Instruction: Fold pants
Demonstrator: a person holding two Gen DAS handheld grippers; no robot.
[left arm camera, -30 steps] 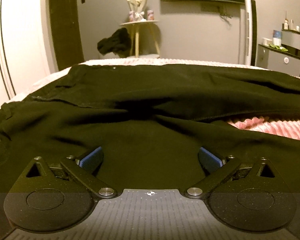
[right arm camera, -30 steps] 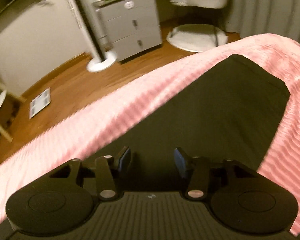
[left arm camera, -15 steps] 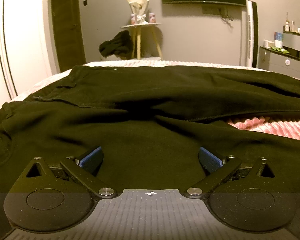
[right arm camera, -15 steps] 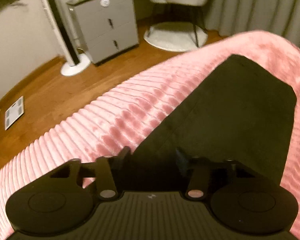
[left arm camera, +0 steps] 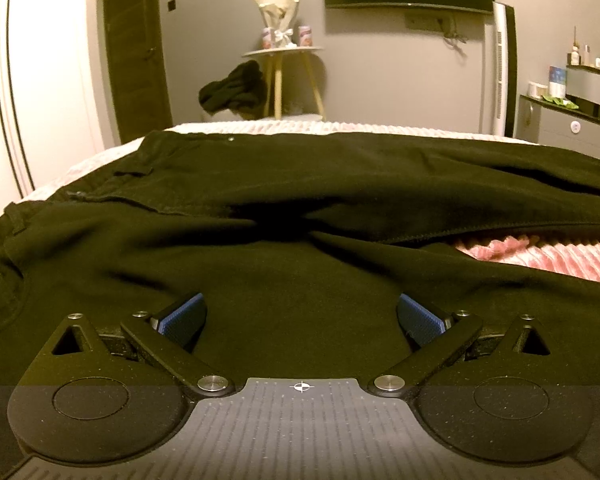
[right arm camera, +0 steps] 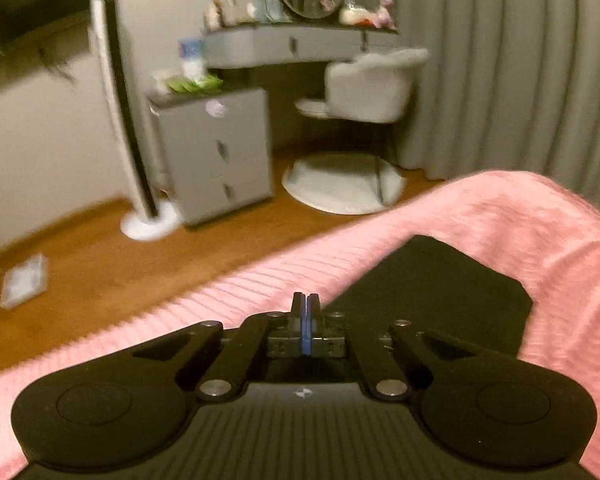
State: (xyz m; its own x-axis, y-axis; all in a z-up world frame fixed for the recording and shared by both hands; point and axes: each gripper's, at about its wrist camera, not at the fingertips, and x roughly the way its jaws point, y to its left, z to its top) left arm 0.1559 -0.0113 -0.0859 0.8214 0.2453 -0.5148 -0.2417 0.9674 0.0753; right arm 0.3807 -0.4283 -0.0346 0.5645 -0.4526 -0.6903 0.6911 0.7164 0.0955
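Black denim is what we see most: the pants (left arm camera: 300,208) lie spread across the bed (left arm camera: 560,256), waistband toward its left edge, legs running off to the right, with pink ribbed cover showing between them. Our left gripper (left arm camera: 300,320) hangs low over the near leg, blue pads (left arm camera: 182,318) spread wide with nothing between them. In the right wrist view, our right gripper (right arm camera: 305,314) has its fingers pressed together near the pant leg's edge; we cannot tell whether any cloth is pinched between them. The leg's hem (right arm camera: 460,280) lies flat near the bed's far edge. Beyond stand a grey drawer unit (right arm camera: 216,156) and a white chair (right arm camera: 372,84).
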